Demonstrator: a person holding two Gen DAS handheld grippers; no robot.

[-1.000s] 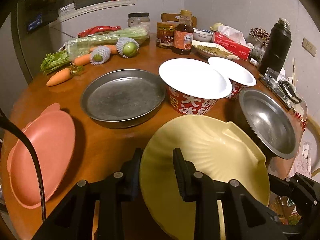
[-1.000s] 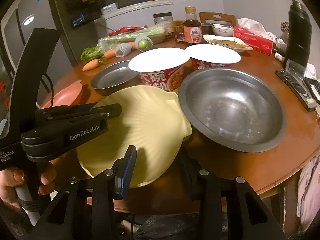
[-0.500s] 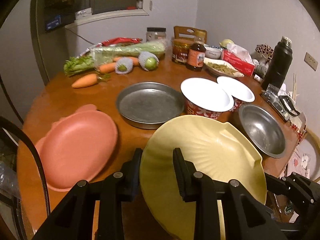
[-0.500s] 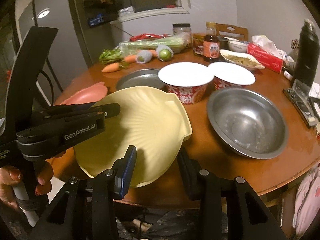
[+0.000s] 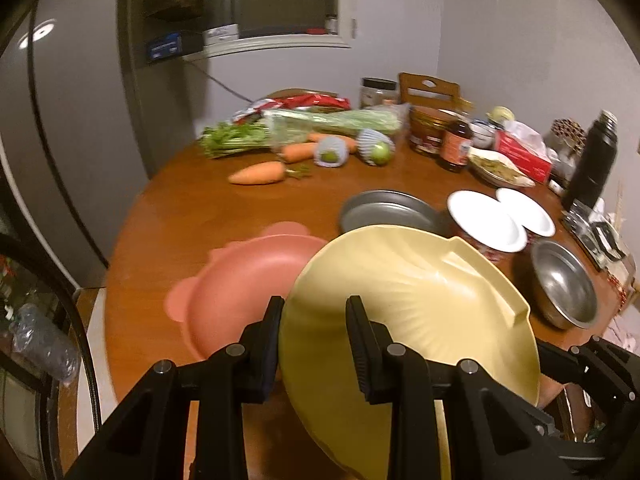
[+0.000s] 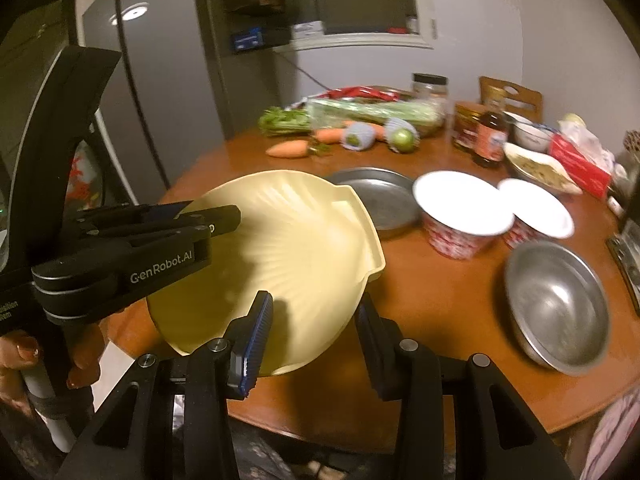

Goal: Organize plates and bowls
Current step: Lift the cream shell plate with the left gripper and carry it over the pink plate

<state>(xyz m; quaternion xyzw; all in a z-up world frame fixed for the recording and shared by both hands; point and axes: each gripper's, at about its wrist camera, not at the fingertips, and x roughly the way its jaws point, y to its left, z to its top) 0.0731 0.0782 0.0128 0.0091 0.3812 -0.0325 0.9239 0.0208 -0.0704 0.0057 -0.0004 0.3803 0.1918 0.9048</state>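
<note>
Shell plate held in the air between both of your grippers

The round wooden table (image 5: pixel 188 216) lies below. You hold the yellow shell-shaped plate (image 5: pixel 404 304) above its near edge, partly over the pink plate (image 5: pixel 240 284). The plate tilts, its hinge notch pointing toward the steel basin (image 6: pixel 556 304), long axis running from you to that notch. Left gripper (image 5: pixel 314 344) and right gripper (image 6: pixel 312 340) both pinch its rim. If either pinch slips, the plate could swing and drop.
</note>
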